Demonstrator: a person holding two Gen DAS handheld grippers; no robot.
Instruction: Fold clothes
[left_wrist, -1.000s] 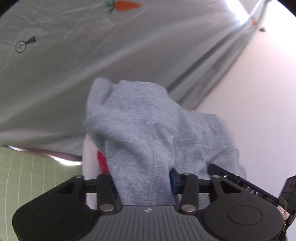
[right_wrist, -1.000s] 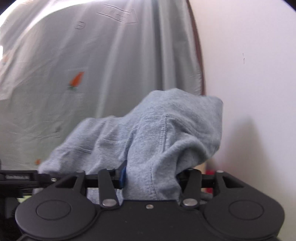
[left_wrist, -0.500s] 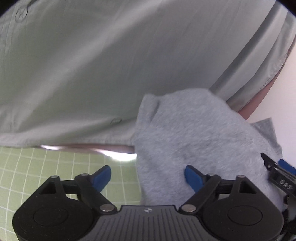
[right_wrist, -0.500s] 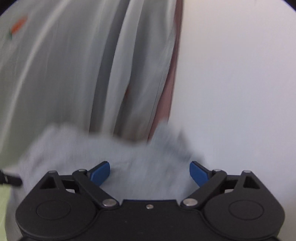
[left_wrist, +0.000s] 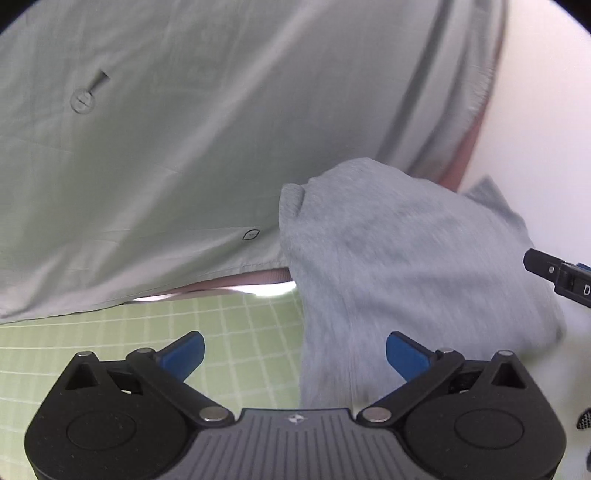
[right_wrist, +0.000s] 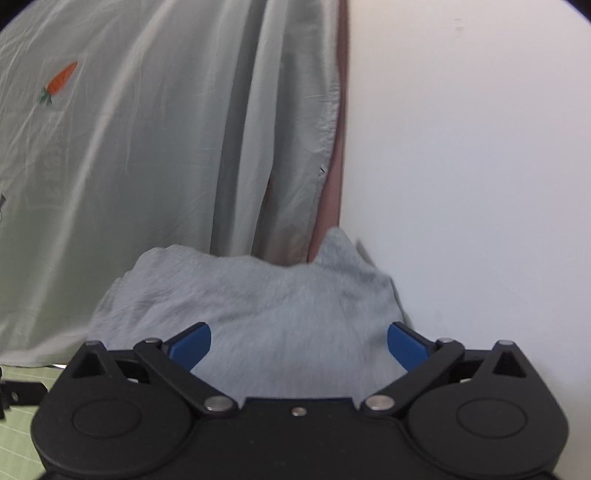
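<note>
A grey fleecy garment (left_wrist: 406, 266) lies bunched on the green grid mat (left_wrist: 229, 332), against the white wall. In the left wrist view my left gripper (left_wrist: 295, 349) is opening wide. Its blue pads (left_wrist: 184, 352) stand clear of the cloth, and the garment's left edge runs between them. In the right wrist view my right gripper (right_wrist: 299, 343) is also opening. The garment (right_wrist: 266, 295) lies low between its blue pads (right_wrist: 406, 345), which do not press on it. A finger of the right gripper (left_wrist: 554, 275) shows at the right edge of the left wrist view.
A pale grey-green sheet (left_wrist: 184, 147) with a carrot print (right_wrist: 59, 81) hangs behind the mat, over a pink edge (right_wrist: 332, 184). A white wall (right_wrist: 461, 184) closes off the right side. A black part of the left gripper (right_wrist: 18, 391) shows at the right wrist view's left edge.
Both grippers were shut on the grey garment and held it up. Both have let go with jaws spread wide, and the garment has dropped onto the mat as the grippers sank.
</note>
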